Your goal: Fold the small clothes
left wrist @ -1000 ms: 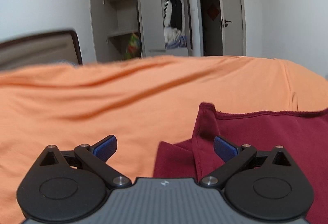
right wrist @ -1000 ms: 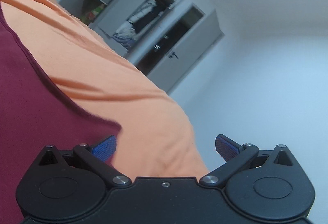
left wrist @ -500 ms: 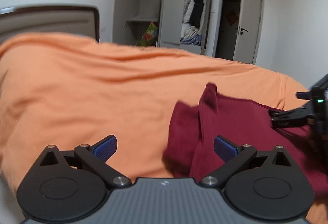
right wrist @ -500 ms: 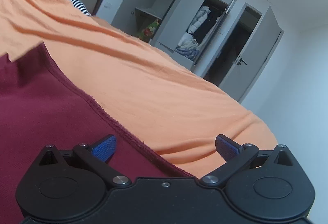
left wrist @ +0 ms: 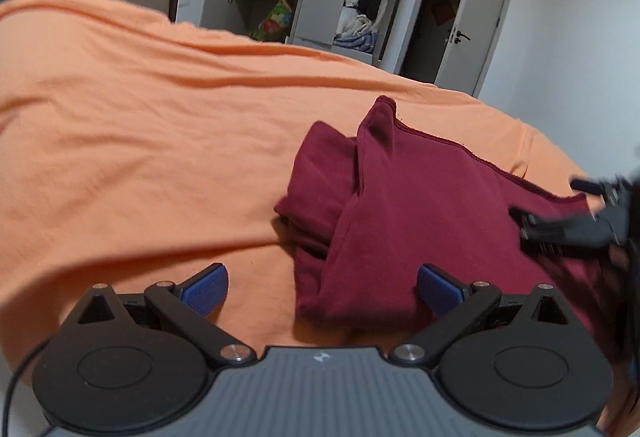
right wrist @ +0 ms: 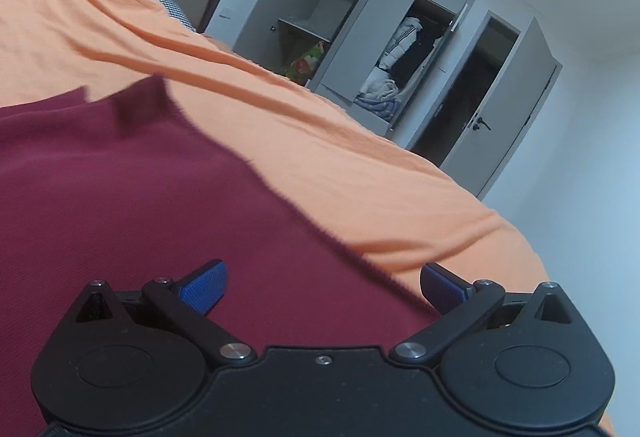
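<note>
The orange bedsheet (left wrist: 160,141) is spread flat as a folding surface. The maroon garment (left wrist: 420,221) is laid on it, partly doubled. The left gripper (left wrist: 322,283) and right gripper (right wrist: 323,283) are kept wide open, nothing gripped, probably for the next fold.

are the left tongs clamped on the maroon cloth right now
No, the left tongs stand wide open, and the maroon cloth lies on the orange bedsheet between the spread blue pads, ungripped.
</note>
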### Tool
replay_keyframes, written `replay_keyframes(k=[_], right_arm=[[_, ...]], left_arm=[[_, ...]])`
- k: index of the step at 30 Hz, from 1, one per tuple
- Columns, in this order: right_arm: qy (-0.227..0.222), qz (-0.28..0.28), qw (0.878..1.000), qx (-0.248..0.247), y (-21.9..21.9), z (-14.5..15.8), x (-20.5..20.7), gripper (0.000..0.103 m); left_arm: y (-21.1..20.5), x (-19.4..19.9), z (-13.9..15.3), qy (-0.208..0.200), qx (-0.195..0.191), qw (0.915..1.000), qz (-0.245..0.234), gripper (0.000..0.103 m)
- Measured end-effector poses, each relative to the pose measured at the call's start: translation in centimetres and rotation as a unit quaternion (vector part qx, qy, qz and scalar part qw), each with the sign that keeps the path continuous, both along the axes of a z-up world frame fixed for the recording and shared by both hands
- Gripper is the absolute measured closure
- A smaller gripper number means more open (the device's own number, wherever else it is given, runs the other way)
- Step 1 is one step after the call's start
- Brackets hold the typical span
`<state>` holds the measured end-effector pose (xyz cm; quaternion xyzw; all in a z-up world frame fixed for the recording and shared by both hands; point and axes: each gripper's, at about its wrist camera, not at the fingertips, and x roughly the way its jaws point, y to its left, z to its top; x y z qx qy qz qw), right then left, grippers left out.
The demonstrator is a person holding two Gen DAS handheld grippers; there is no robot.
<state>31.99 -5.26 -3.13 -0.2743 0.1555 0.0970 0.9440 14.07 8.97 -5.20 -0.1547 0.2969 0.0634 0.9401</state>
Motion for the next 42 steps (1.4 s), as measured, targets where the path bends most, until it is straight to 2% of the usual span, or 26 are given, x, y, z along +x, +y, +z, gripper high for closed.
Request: replay_keyframes(k=[6, 11, 15, 22, 24, 30, 35, 38, 40, 42], right_arm=[[0.003, -0.02, 0.998, 0.058, -1.2, -0.7, -6.5, 0.001], [-0.045, -0.045, 0.993, 0.103, -2.0, -1.8, -10.6, 0.0], [-0.048, -0.057, 0.989, 0.126, -2.2, -3.2, -11.2, 0.0], [-0.033, -0.068, 0.974, 0.212, -3.8, -4.9, -11.6, 0.0], [-0.039, -0.066, 0.974, 0.214, -3.9, -5.1, -11.9, 0.0], [-0.058, -0.067, 0.973, 0.212, -3.5, -5.8, -12.6, 0.0], [-0.062, -0.068, 0.973, 0.212, -3.3, -5.9, -12.7, 0.0], [-0.061, -0.068, 0.973, 0.212, -3.3, -5.9, -12.8, 0.0], [-0.061, -0.068, 0.973, 0.212, -3.4, -5.9, -12.7, 0.0], [-0.061, -0.068, 0.973, 0.212, -3.4, -5.9, -12.8, 0.0]], left_arm=[[-0.5, 0.3, -0.5, -0.002, -0.01, 0.9999, 0.007, 0.0], [-0.7, 0.3, -1.0, -0.005, -0.027, 0.9995, 0.013, 0.0], [-0.7, 0.7, -1.2, -0.006, -0.027, 0.9995, 0.018, 0.0], [0.0, 2.3, -1.7, -0.013, -0.044, 0.9982, 0.038, 0.0], [0.1, 2.7, -1.5, -0.021, -0.051, 0.9975, 0.044, 0.0], [0.5, 4.1, -1.5, -0.036, -0.04, 0.9979, 0.035, 0.002], [0.2, 3.8, -1.7, -0.024, -0.055, 0.9979, 0.026, 0.012], [0.1, 3.4, -1.9, -0.031, -0.073, 0.9966, 0.02, 0.025], [0.2, 3.6, -2.0, -0.031, -0.087, 0.9956, 0.016, 0.037], [0.4, 3.9, -2.1, -0.032, -0.106, 0.9936, 0.022, 0.039]])
